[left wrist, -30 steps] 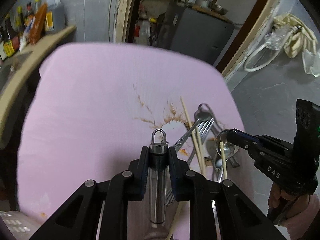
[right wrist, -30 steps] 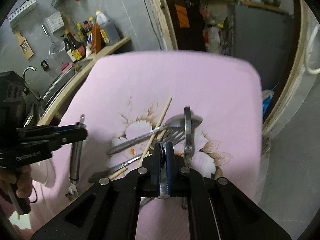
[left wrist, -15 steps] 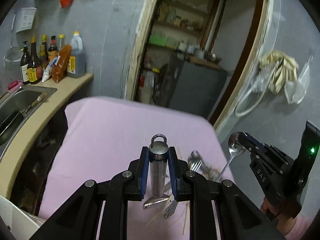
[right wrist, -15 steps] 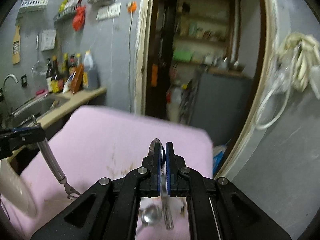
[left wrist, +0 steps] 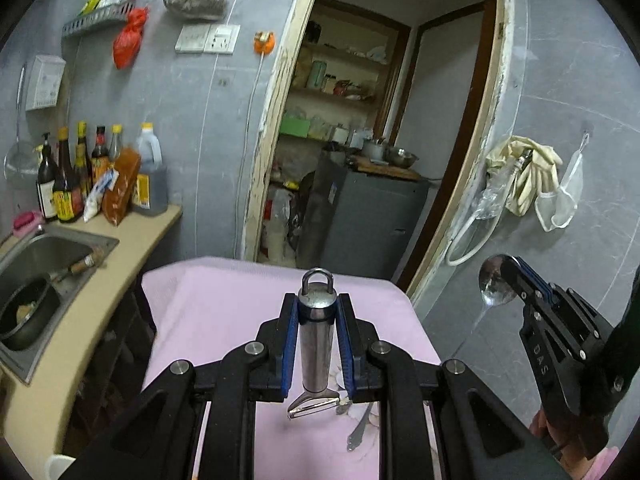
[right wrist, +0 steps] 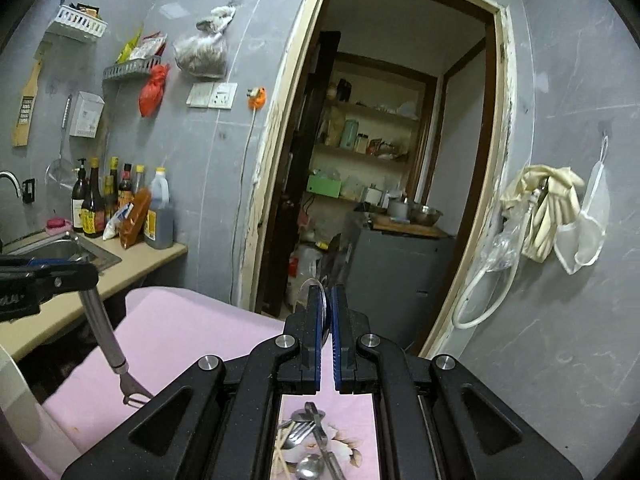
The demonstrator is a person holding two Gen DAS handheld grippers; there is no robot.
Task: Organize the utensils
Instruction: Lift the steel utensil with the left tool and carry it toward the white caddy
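pink cloth (left wrist: pixel 224 308) | left hand-held gripper (left wrist: pixel 317 344) clamps peeler (left wrist: pixel 316 344) | right hand-held gripper (right wrist: pixel 327 344) pinches half-hidden spoon (left wrist: pixel 496 280)

A steel peeler (left wrist: pixel 316 344) is hanging blade-down, and a spoon (left wrist: pixel 494 284) is pointing bowl-up, both lifted above the forks and spoons (right wrist: pixel 308 446) lying heaped on the pink-covered tabletop (left wrist: pixel 224 304).

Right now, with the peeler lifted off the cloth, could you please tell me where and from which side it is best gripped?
Grip the peeler on its round steel handle just below the hanging loop, where the left gripper clamps it. It hangs upright with the blade at the bottom, so come in level from the side, pads on opposite sides of the handle. The right gripper is busy with a spoon.
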